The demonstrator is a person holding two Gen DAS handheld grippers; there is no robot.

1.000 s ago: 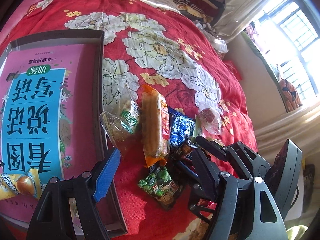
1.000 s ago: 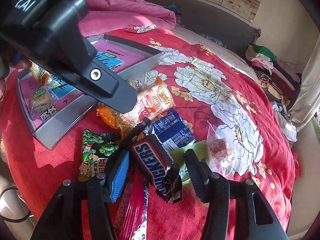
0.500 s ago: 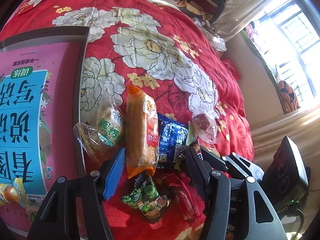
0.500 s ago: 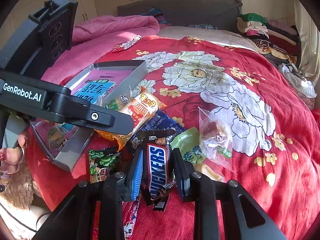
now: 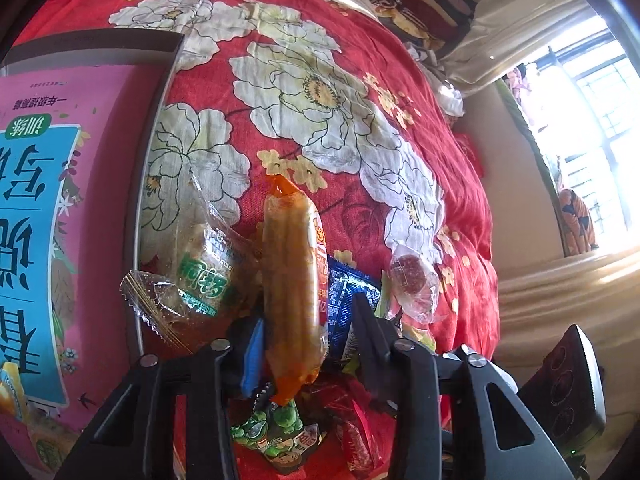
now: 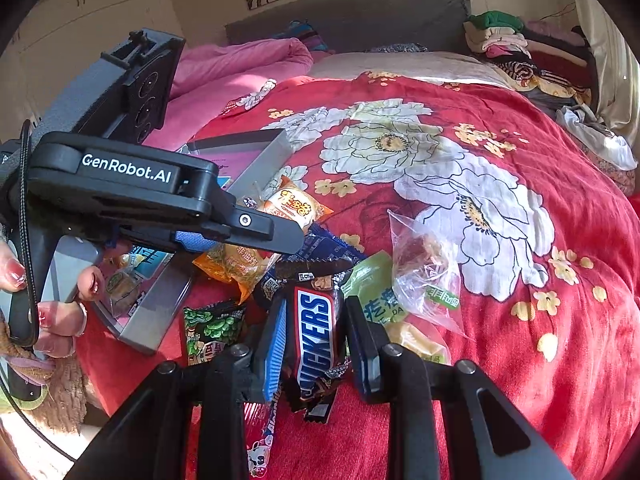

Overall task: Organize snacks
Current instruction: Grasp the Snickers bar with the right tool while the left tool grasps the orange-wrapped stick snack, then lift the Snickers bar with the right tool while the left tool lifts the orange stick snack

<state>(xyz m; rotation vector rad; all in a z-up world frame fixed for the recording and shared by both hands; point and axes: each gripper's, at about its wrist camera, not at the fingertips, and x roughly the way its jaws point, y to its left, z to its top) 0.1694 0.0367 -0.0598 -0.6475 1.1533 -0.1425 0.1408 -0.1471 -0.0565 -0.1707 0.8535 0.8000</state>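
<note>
Grippers, two: left gripper (image 5: 308, 332) closing around one orange packet (image 5: 294, 288), right gripper (image 6: 316, 344) clamping one Snickers bar (image 6: 318, 340).

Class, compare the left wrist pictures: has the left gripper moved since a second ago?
Yes. The left gripper has advanced toward the orange packet, now between its closing jaws; the tray edge has slid rightward in view.

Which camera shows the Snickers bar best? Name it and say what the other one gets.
The right wrist view: the Snickers bar sits front and centre, label readable, pinched in the right gripper. The left wrist view shows no recognisable part of it; the orange snack packet fills its middle.
</note>
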